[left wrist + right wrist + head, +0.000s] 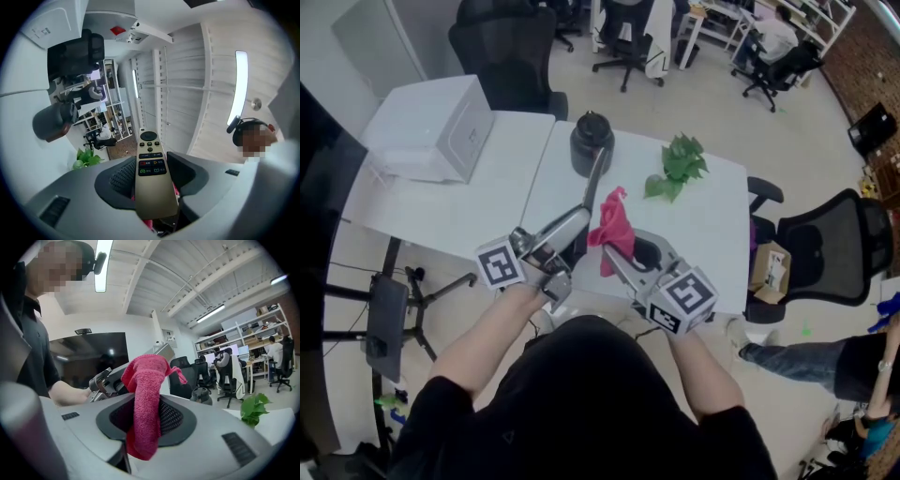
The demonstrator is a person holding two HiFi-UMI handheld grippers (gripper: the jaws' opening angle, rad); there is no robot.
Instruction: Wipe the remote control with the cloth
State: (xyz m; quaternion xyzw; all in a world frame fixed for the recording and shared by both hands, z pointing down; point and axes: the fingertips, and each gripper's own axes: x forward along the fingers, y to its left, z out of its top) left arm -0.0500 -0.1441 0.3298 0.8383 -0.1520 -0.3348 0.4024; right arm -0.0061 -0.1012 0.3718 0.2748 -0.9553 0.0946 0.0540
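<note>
The left gripper (151, 183) is clamping the lower end of the remote control (151, 159), which is jutting forward past its jaws with its button face showing. The right gripper (146, 423) is pinching the red cloth (146, 385) between its jaws, the fabric bunching above them and hanging below. Both are hovering over the white table (703, 225), the cloth sitting just right of the left gripper's tip; whether it is touching the remote is unclear.
</note>
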